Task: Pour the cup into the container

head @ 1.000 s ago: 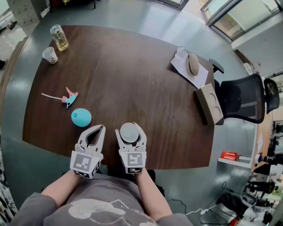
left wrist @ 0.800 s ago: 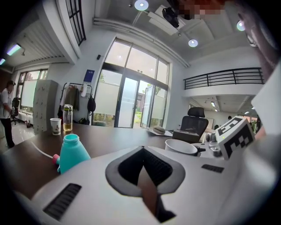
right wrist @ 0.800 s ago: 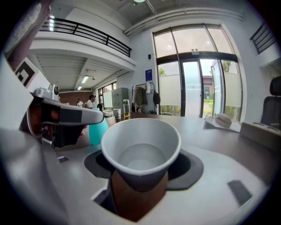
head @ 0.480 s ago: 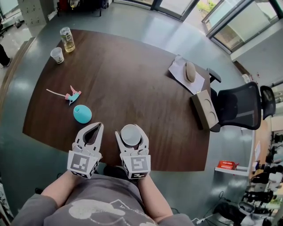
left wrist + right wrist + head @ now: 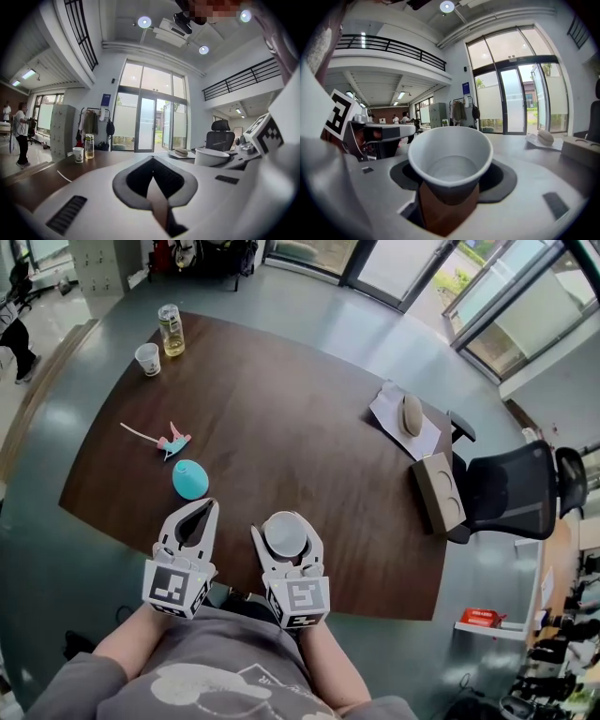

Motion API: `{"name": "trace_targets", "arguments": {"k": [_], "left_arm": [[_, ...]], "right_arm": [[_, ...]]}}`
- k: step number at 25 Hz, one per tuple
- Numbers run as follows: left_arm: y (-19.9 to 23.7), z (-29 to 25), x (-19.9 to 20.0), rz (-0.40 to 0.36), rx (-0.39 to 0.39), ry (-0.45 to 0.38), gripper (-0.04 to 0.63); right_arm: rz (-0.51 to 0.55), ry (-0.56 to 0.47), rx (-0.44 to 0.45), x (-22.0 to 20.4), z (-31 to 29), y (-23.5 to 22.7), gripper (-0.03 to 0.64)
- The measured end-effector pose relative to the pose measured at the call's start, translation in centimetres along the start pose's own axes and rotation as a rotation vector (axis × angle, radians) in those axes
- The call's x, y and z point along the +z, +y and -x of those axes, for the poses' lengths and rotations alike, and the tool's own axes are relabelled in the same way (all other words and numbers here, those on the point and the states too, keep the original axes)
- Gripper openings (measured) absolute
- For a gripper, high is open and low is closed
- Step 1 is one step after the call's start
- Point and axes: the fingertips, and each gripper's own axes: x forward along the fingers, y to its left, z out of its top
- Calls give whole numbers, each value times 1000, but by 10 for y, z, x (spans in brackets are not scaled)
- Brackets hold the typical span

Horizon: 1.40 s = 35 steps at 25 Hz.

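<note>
A white paper cup (image 5: 284,534) stands upright between the jaws of my right gripper (image 5: 284,520), which is shut on it just above the table's near edge. In the right gripper view the cup (image 5: 451,157) fills the middle, and a faint liquid line shows low inside it. To its left, my left gripper (image 5: 208,506) is shut with nothing in it; its tips meet (image 5: 152,161). A tall glass container (image 5: 170,330) with yellowish liquid stands at the table's far left corner, far from both grippers, and shows again in the left gripper view (image 5: 89,146).
A small paper cup (image 5: 147,359) stands next to the glass container. A teal round object (image 5: 190,479) and a pink-and-teal toy (image 5: 173,442) lie ahead of my left gripper. At the right are a mouse on paper (image 5: 411,414), a cardboard box (image 5: 438,491) and an office chair (image 5: 511,486).
Both grippers have risen a little, the right one still holding the cup upright. The head view has tilted, so the table and the things on it sit lower in the picture.
</note>
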Motion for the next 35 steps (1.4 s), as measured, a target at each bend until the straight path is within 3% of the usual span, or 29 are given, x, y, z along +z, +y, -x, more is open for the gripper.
{"name": "trace_targets", "arguments": {"k": [6, 13, 20, 27, 35], "left_arm": [[36, 13, 4, 12, 36, -15, 8], [99, 23, 7, -1, 10, -6, 8], [142, 20, 16, -18, -58, -5, 8], [168, 17, 6, -1, -125, 24, 8], [174, 16, 2, -20, -276, 33, 8]], "right_arm": [[21, 0, 23, 13, -12, 30, 293], [30, 0, -2, 29, -53, 72, 293], [17, 11, -57, 39, -87, 101, 293], [15, 91, -101, 27, -103, 115, 293], [-28, 132, -202, 19, -113, 123, 293]]}}
